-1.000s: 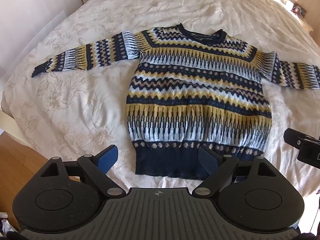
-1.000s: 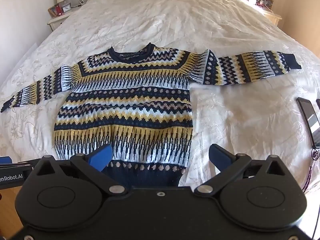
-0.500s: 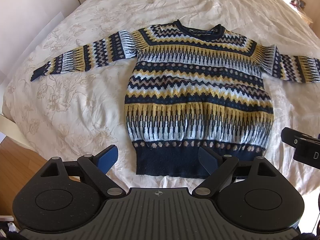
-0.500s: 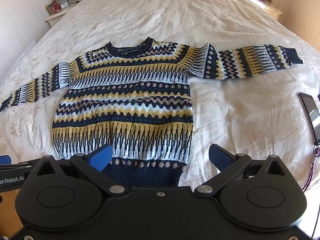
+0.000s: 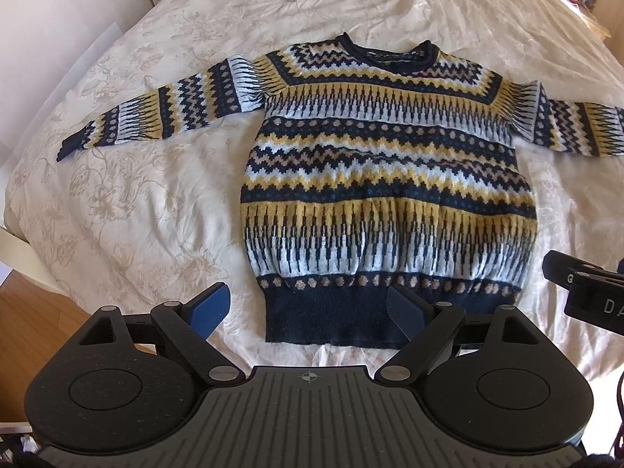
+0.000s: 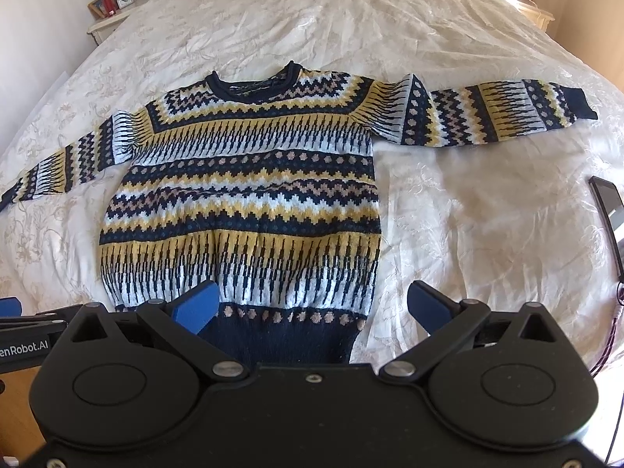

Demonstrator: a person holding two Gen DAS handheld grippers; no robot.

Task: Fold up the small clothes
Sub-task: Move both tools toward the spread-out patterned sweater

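Left wrist view: sweater flat on bed, face up, sleeves spread out both sides, nothing folded yet. Left of sweater: left sleeve. Left gripper above sweater hem, jaws wide apart, empty. Right of sweater hem: right gripper, jaws likewise apart, empty; phone far right of sweater. Judged step: approach before first fold. Next move calls for a grasp at a sleeve or hem corner.

two wrist views side by side above the bed's foot, steeply downward, sharing the sweater
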